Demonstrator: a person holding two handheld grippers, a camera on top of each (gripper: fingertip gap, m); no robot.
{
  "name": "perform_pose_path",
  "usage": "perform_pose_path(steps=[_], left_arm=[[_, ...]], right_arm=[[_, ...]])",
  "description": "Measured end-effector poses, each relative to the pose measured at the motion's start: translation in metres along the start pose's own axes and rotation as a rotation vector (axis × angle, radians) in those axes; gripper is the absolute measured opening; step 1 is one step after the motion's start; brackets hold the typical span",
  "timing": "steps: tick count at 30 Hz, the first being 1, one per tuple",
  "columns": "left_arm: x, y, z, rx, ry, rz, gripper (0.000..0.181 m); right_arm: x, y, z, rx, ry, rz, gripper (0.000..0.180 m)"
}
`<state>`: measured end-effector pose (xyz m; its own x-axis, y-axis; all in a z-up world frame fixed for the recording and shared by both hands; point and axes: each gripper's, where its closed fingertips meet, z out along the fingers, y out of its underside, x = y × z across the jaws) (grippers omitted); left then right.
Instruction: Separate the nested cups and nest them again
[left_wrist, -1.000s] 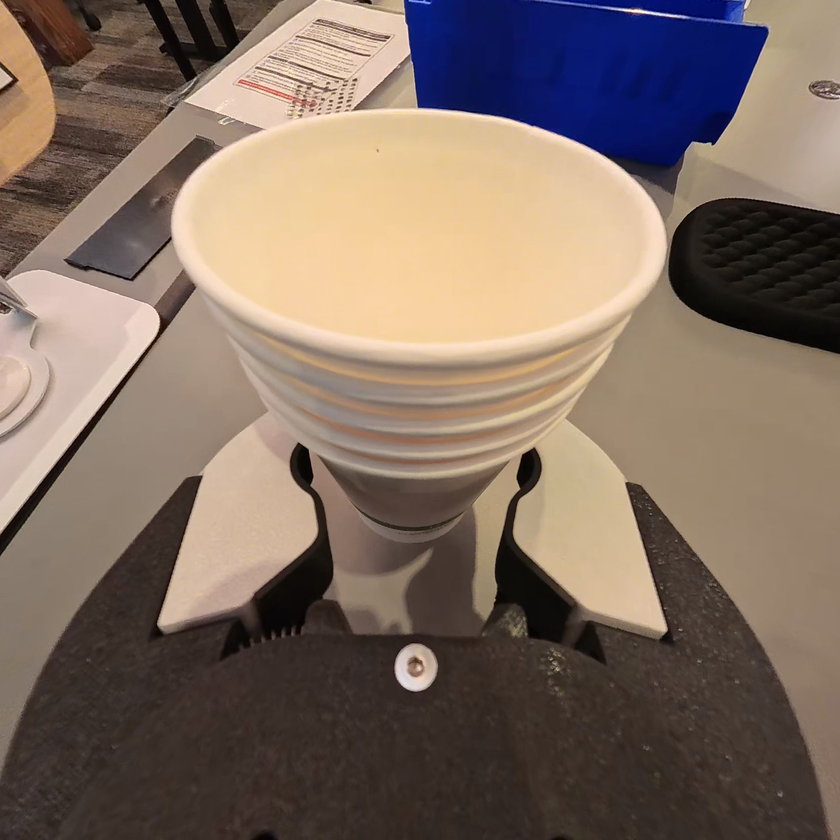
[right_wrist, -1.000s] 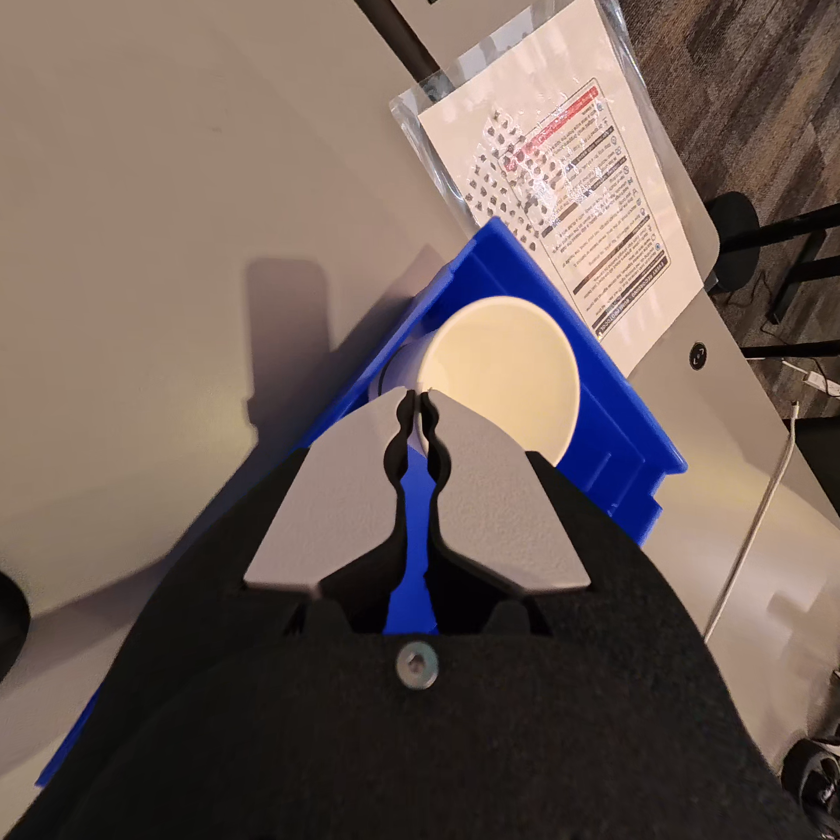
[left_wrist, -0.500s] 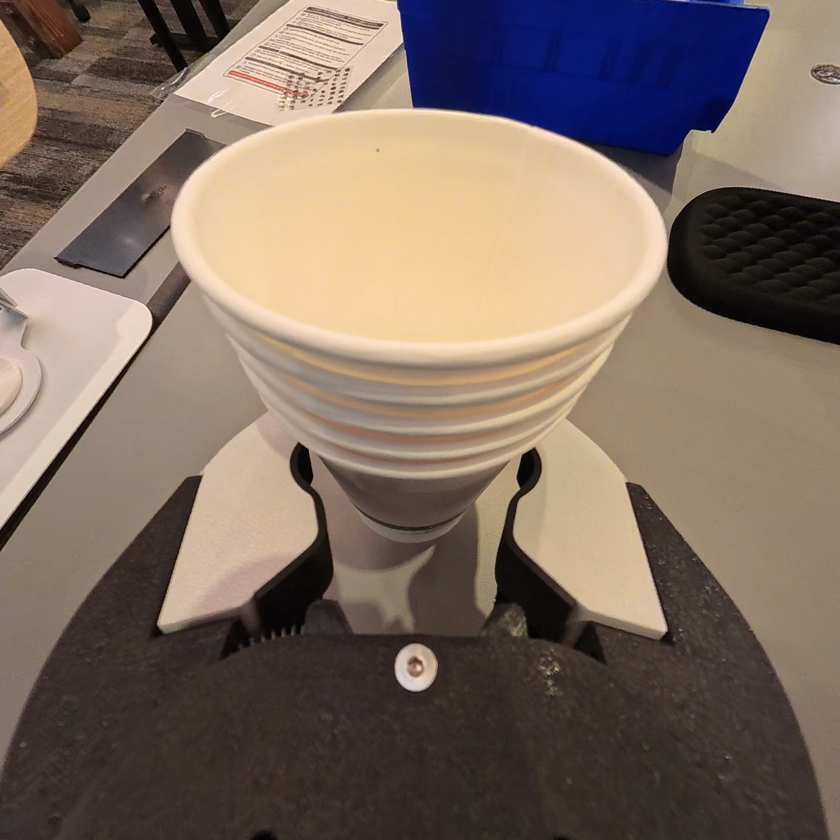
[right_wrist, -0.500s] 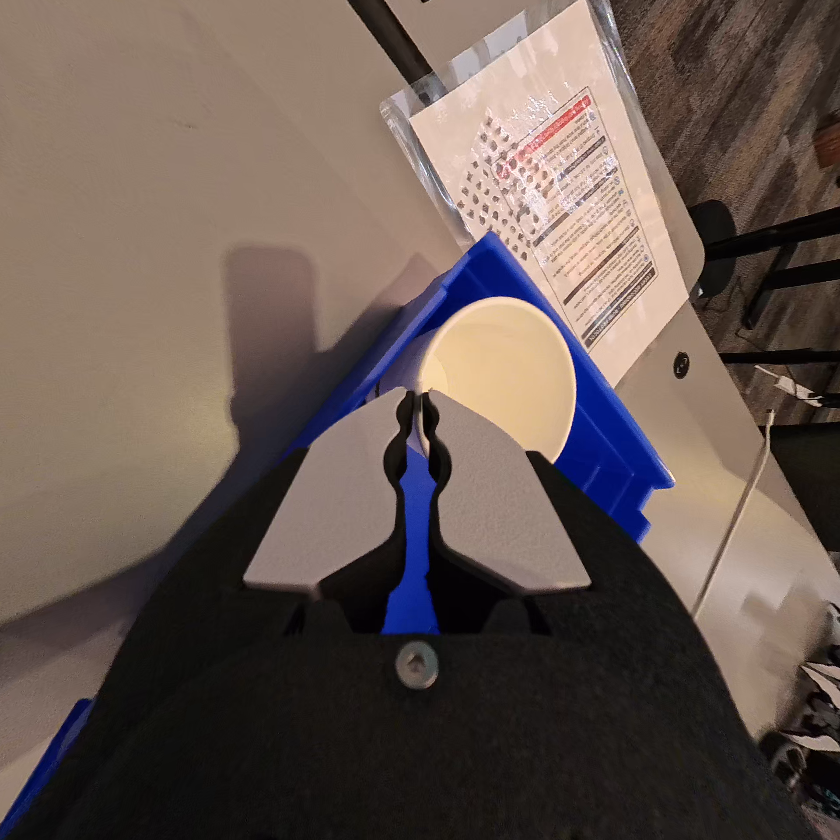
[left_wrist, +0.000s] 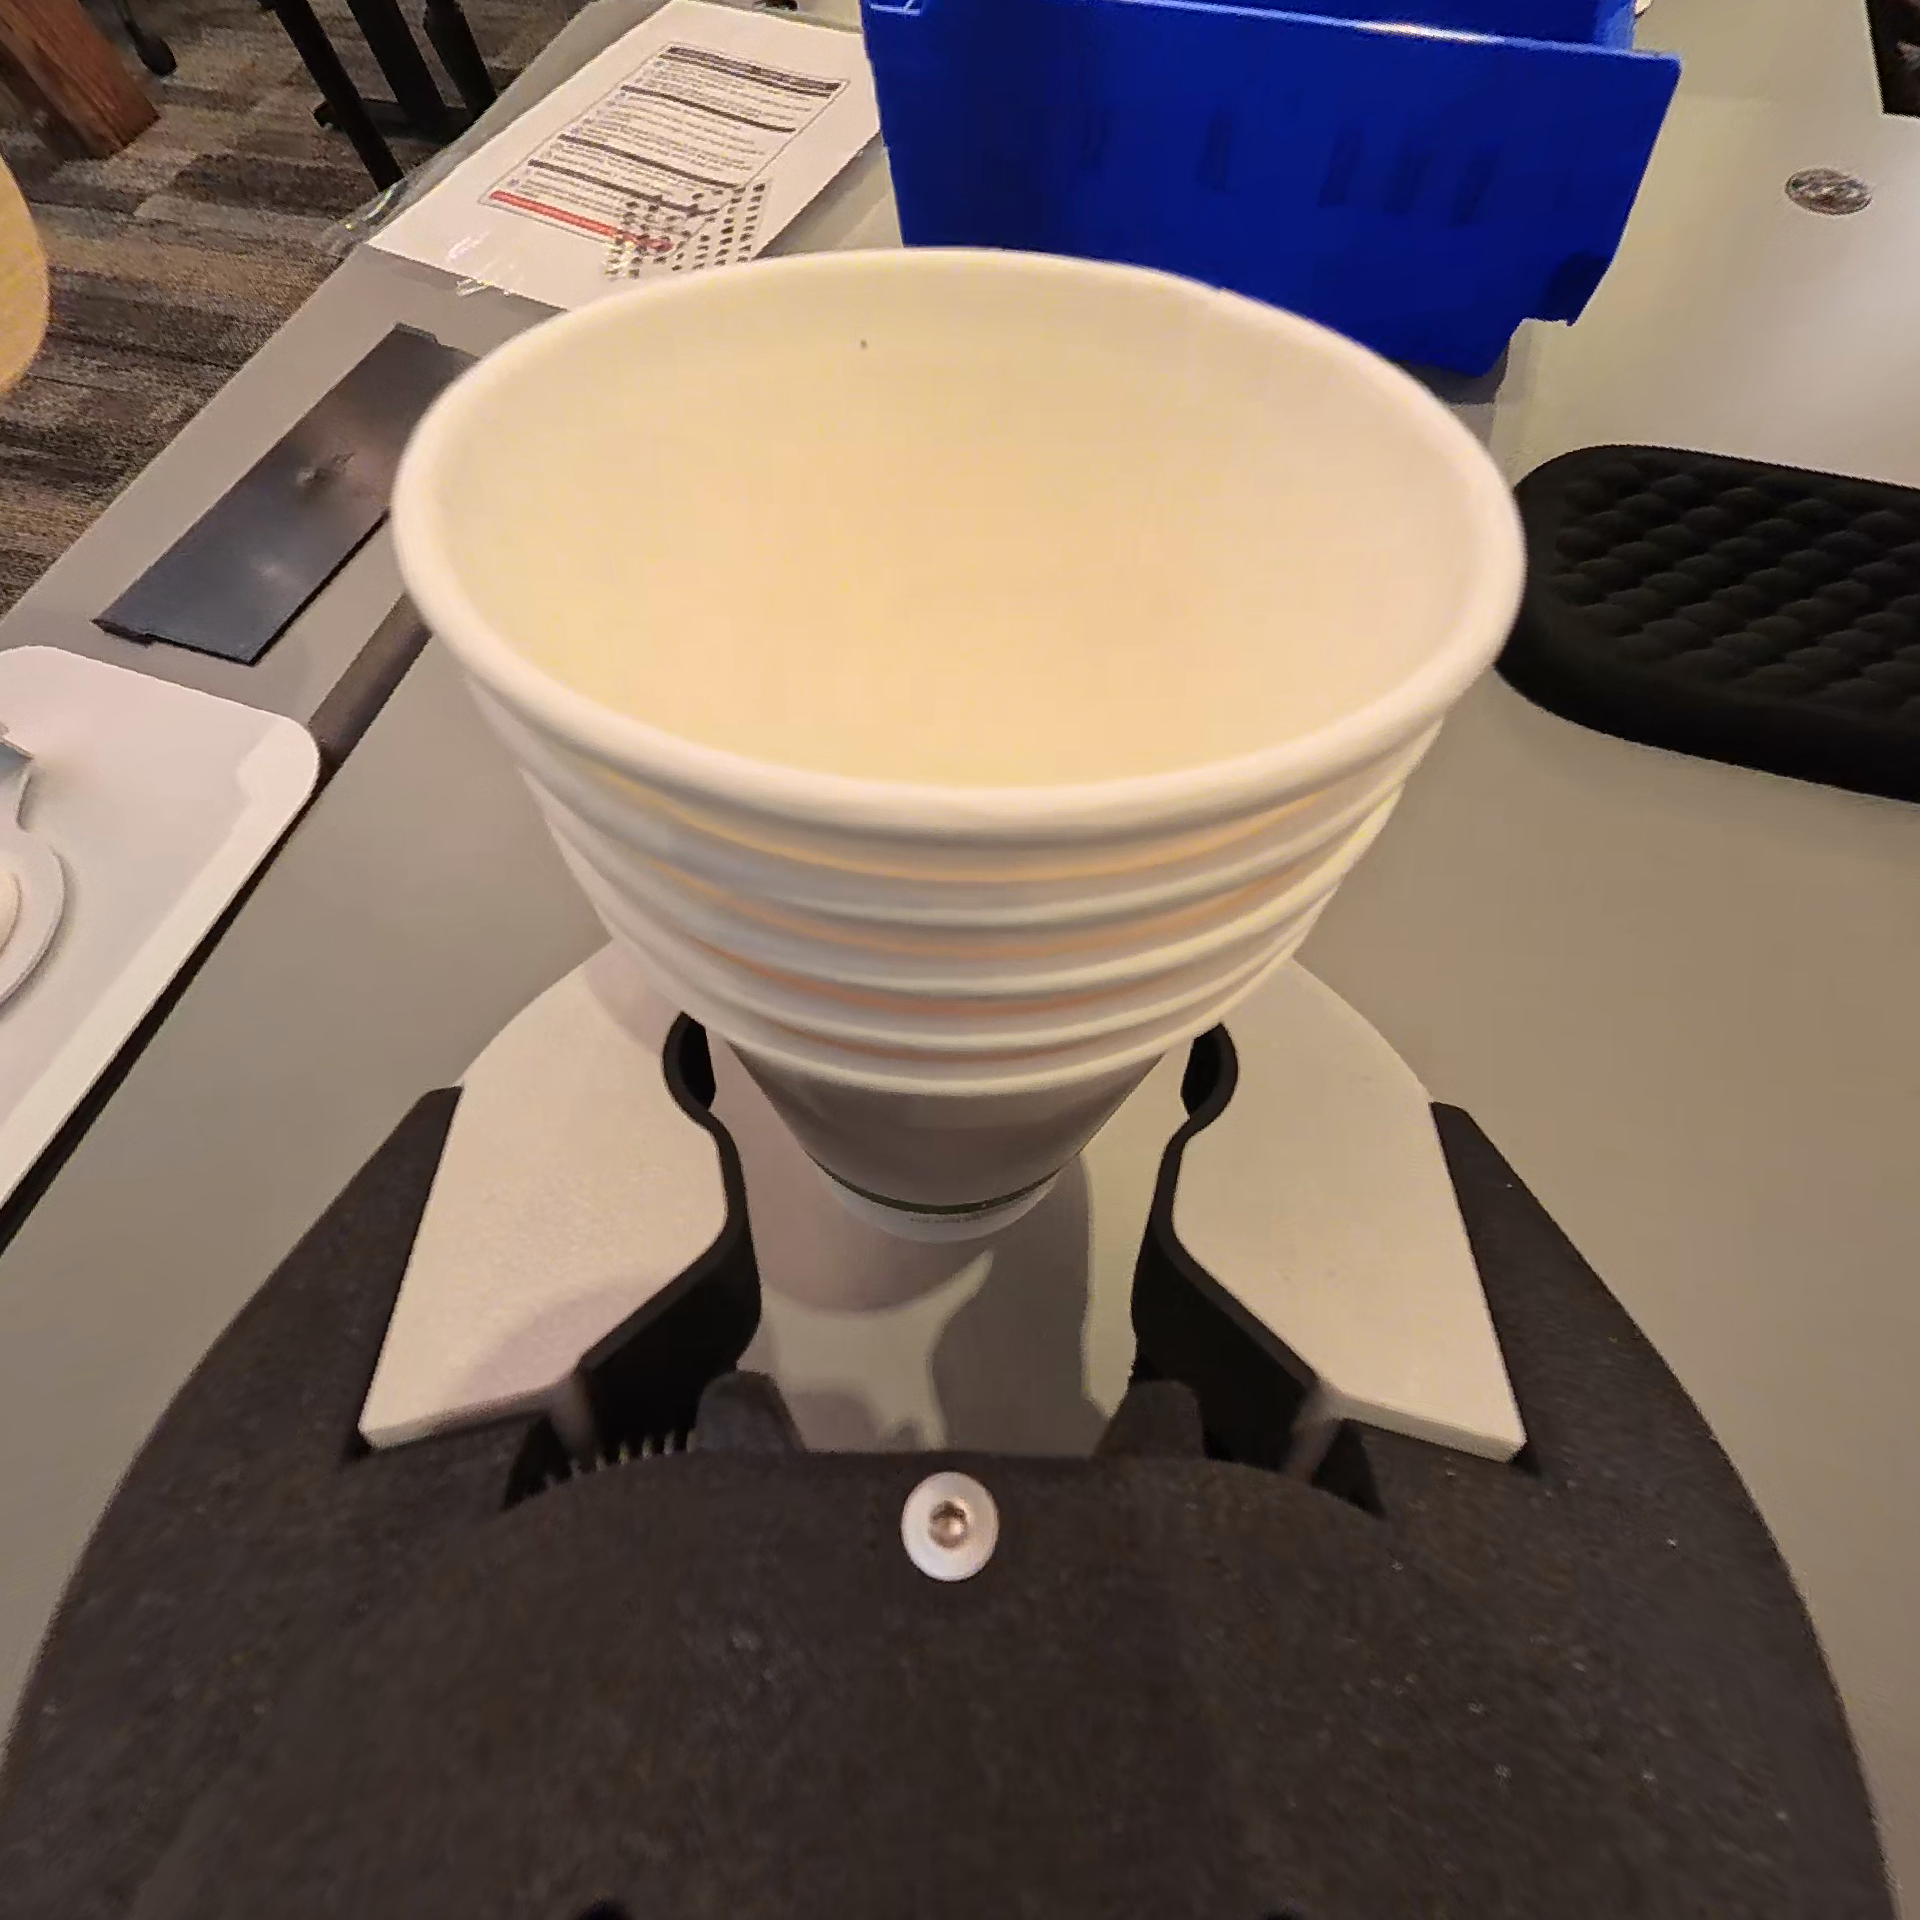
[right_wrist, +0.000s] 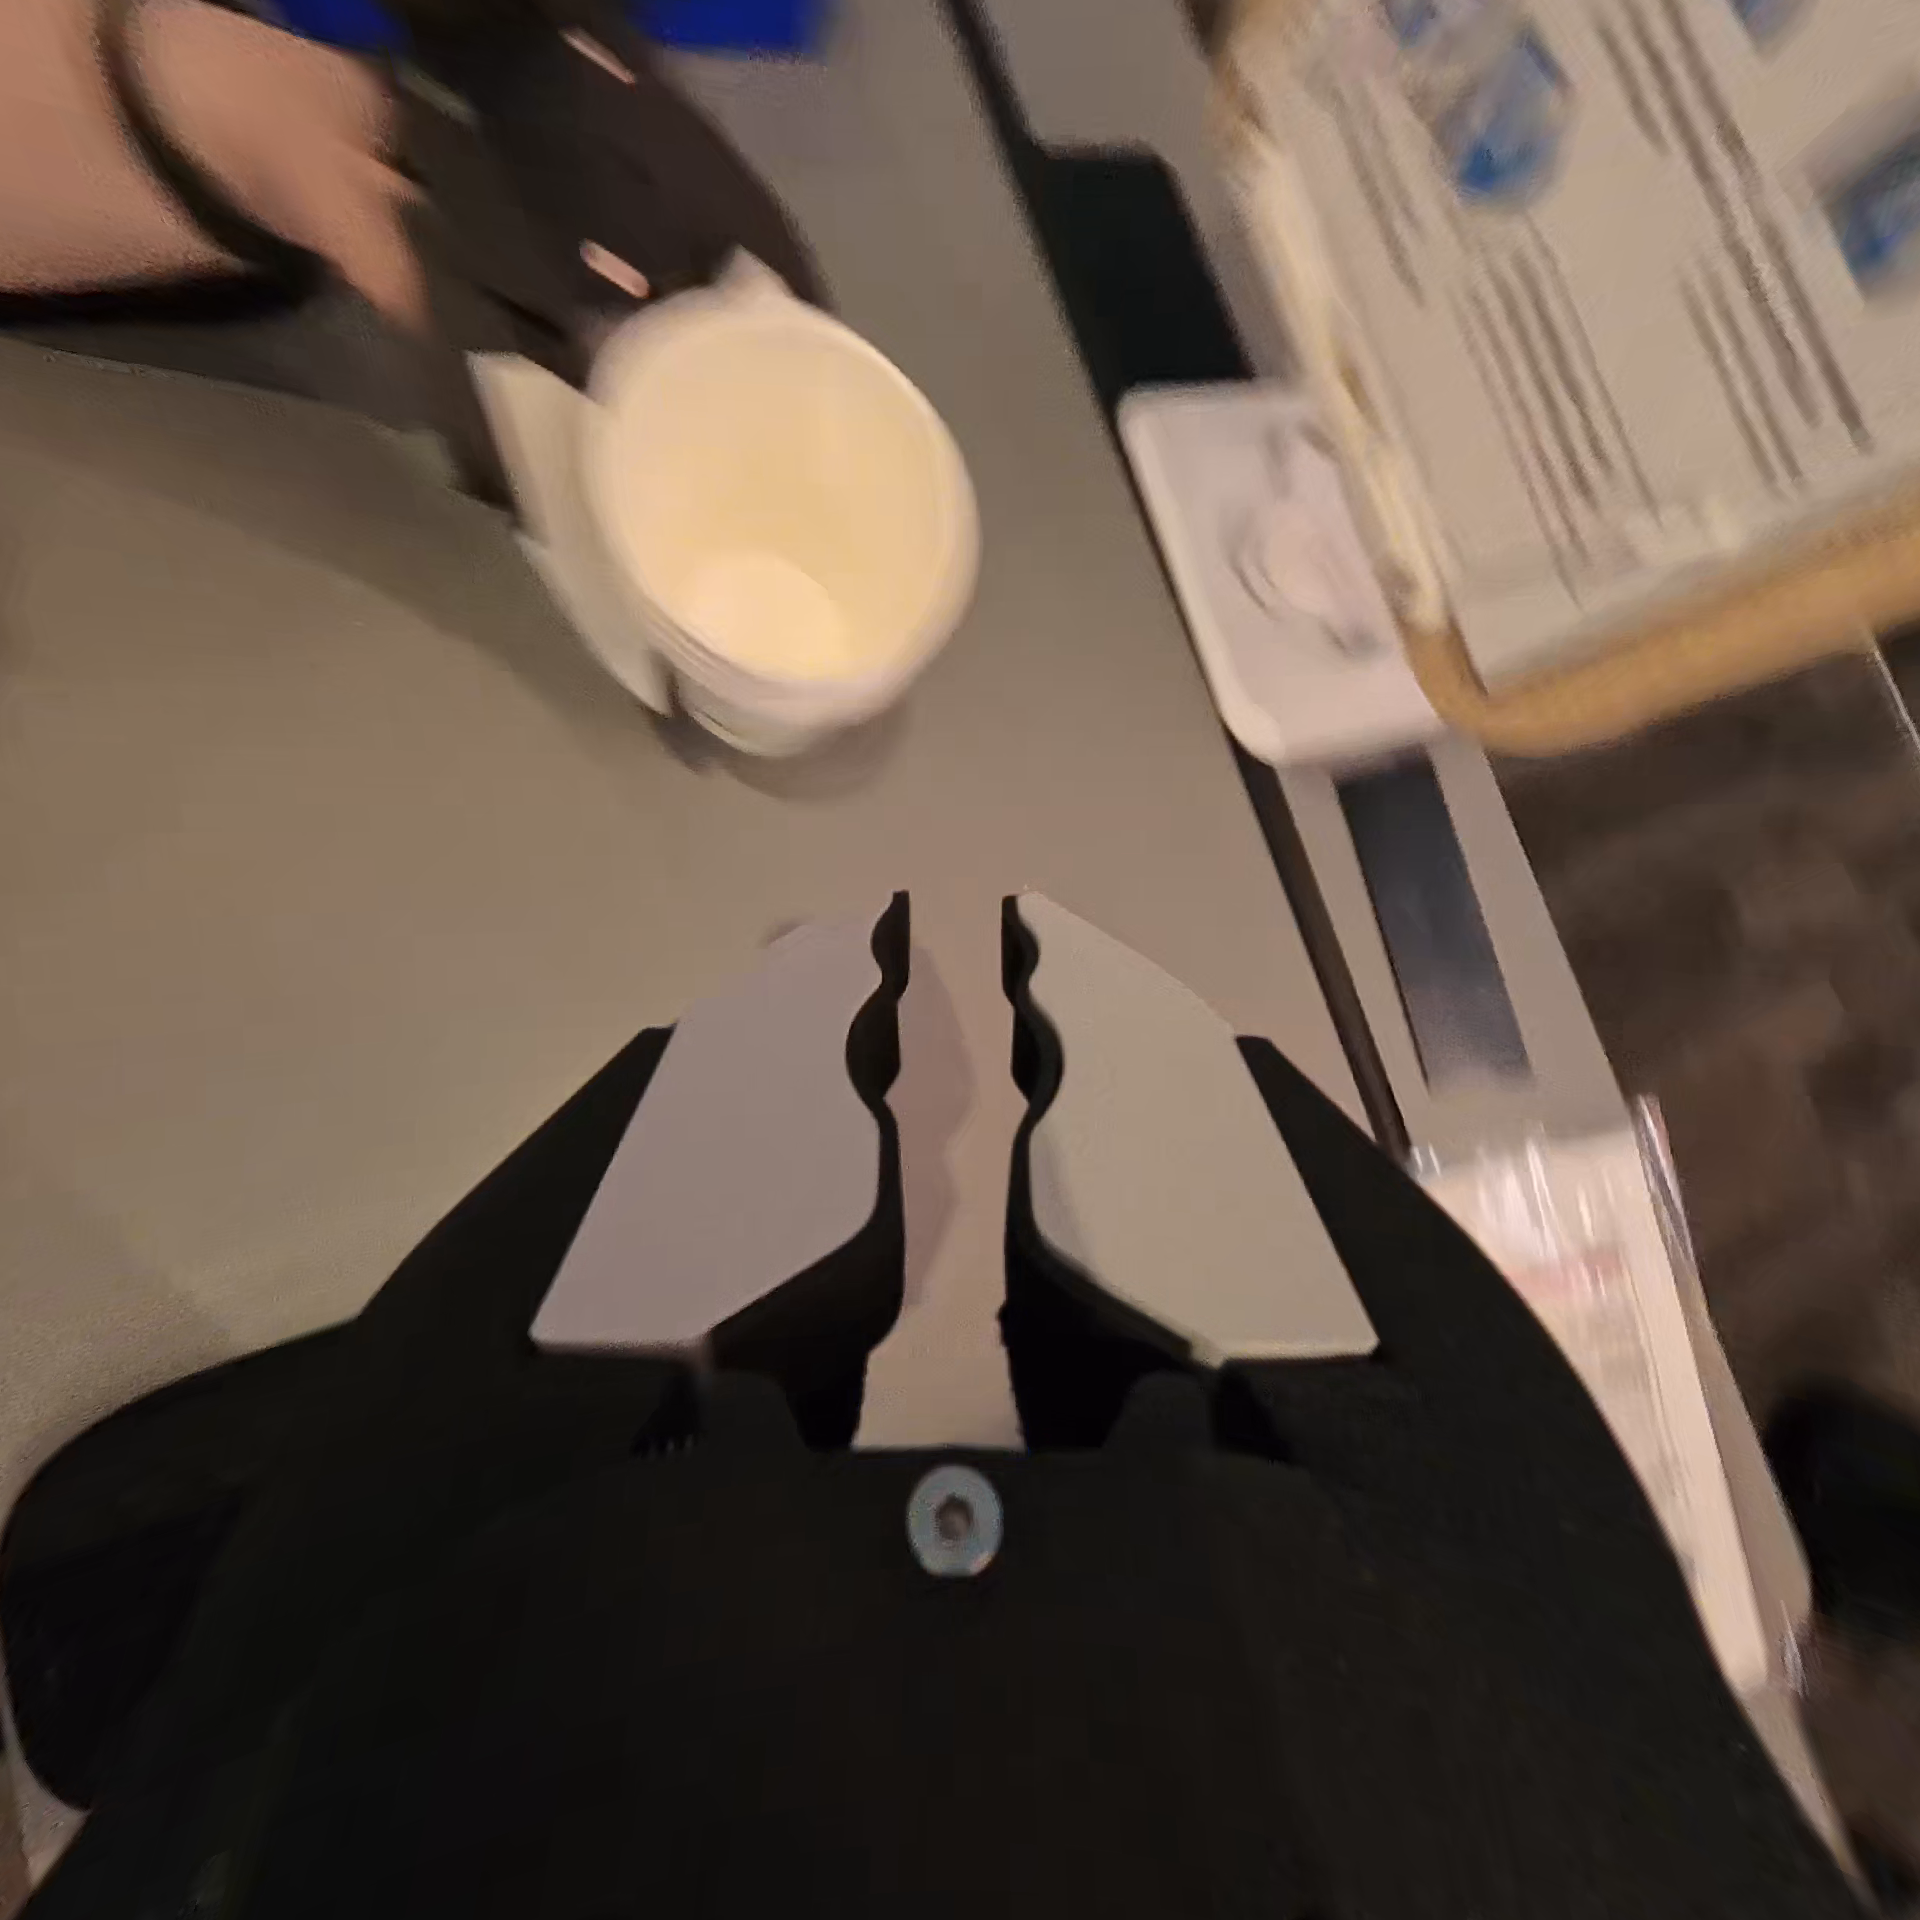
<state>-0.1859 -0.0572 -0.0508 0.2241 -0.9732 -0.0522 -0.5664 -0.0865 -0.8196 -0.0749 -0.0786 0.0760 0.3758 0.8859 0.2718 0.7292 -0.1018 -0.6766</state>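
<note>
Since 1 s ago the right gripper (right_wrist: 954, 914) has let go of its single cup and swung away from the blue bin; the left one has barely moved.

Left wrist view: left gripper (left_wrist: 951, 1023) holds the stack of nested cups (left_wrist: 951, 665) upright, w/ its jaws spread about as wide as the stack's low part, one each side. Stack's rims sit one over the other, open mouth up. The grey table (left_wrist: 1558, 1039) is bare around the stack, so lots of room on the right side and in front. Blue bin (left_wrist: 1268, 156) stands at the far edge, well apart. Black bumpy pad (left_wrist: 1745, 613) lies to the right, near but not touching. On the left, a white tray (left_wrist: 156, 790) sits by the table's edge, w/ a dark flat strip (left_wrist: 270, 520) and a printed sheet (left_wrist: 644, 156) farther back.

Right wrist view: very blurry. Right gripper's jaws are a little apart w/ nothing between them, only bare table (right_wrist: 312, 935) below. The stack of cups (right_wrist: 779, 540) is ahead and a bit left, held by the other gripper, w/ a person's hand (right_wrist: 187, 177) on it. Free table lies between the tips and the stack. The table's edge runs down the right side, w/ the white tray (right_wrist: 1299, 582) next to it.
</note>
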Motion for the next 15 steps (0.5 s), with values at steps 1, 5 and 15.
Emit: perform_pose_path(steps=[1, 5, 15], left_arm=[[0.001, 0.000, 0.000, 0.001, 0.002, 0.002, 0.089], [0.004, -0.001, -0.001, 0.000, 0.006, 0.011, 0.089], [0.007, -0.008, -0.006, 0.017, 0.008, 0.033, 0.089]], right_arm=[[-0.020, -0.020, 0.008, 0.023, -0.051, -0.068, 0.013], [-0.066, -0.056, 0.044, 0.004, -0.151, -0.203, 0.011], [-0.084, -0.054, 0.082, -0.121, -0.199, -0.267, 0.004]])
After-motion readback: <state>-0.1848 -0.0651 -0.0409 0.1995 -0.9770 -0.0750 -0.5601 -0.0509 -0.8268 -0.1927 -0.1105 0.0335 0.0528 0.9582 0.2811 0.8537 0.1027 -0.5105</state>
